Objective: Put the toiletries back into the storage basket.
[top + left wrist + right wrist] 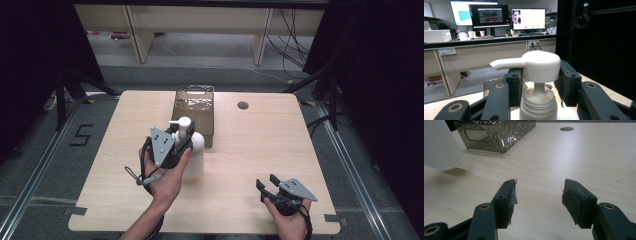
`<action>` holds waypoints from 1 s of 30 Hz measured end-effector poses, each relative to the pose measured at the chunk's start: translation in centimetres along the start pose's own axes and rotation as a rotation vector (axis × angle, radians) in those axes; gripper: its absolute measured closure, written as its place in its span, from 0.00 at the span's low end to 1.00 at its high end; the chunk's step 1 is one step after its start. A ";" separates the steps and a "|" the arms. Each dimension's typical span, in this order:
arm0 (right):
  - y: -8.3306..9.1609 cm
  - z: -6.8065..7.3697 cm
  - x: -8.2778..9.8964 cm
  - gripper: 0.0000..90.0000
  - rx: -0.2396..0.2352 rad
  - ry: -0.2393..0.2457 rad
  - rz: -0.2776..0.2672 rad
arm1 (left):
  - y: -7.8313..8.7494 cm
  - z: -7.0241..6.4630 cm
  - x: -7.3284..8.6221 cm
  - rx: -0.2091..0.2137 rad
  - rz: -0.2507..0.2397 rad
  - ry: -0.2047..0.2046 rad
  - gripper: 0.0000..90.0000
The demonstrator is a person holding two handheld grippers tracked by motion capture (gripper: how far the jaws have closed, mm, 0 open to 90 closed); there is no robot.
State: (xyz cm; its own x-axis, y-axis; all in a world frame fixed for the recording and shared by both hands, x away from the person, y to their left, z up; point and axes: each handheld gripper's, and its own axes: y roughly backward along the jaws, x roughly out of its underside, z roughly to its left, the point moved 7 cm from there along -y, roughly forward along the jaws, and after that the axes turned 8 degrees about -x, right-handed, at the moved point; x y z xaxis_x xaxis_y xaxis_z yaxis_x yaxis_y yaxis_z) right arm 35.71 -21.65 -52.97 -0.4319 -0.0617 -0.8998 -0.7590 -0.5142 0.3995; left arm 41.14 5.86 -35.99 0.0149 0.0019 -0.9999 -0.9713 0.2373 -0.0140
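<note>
I see the worktop (240,165) evenly lit from above, its surroundings dark. The bottle (441,145) casts a soft shadow and the metal bin (499,135) glints. In the left gripper view, the monitors (499,17) glare, slightly soft.

White pump bottle (539,82) clamped at its pump head between the black jaws, monitors (499,16) behind

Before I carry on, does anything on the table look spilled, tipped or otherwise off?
Nothing spilled. The white pump bottle hangs clear of the table, its shadow beneath, lifted by its pump head.
</note>
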 end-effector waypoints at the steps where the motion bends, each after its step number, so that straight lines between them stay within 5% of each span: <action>1: -0.1 0.0 0.0 0.49 -0.005 0.000 -0.003 | -0.1 0.0 -0.1 0.001 -0.002 0.000 0.66; 9: 0.0 0.0 0.1 0.49 -0.002 -0.002 0.005 | -1.0 0.5 -1.0 -0.003 -0.013 0.006 0.66; 10: 0.1 0.3 0.2 0.50 -0.003 -0.043 0.007 | -1.1 0.5 -1.1 -0.003 -0.015 0.001 0.66; 14: -0.1 0.0 0.1 0.50 -0.001 0.007 0.000 | -1.6 0.8 -1.5 -0.011 -0.019 0.001 0.66; 21: -0.1 0.3 0.2 0.50 -0.012 -0.025 0.000 | -2.0 1.1 -2.2 -0.021 -0.029 0.001 0.66; 23: -0.2 -0.1 0.1 0.50 -0.002 0.021 -0.007 | -2.2 1.1 -2.5 -0.018 -0.033 -0.002 0.66; 30: -0.2 0.0 0.2 0.50 -0.003 0.009 -0.003 | -2.7 1.1 -3.4 -0.015 -0.041 -0.004 0.66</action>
State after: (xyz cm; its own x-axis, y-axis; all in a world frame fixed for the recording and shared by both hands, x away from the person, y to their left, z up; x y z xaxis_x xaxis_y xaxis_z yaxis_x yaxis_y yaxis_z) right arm 35.78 -21.61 -53.19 -0.4255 -0.0679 -0.9024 -0.7588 -0.5165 0.3967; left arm 43.96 6.32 -32.54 0.0561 -0.0035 -0.9984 -0.9732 0.2231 -0.0555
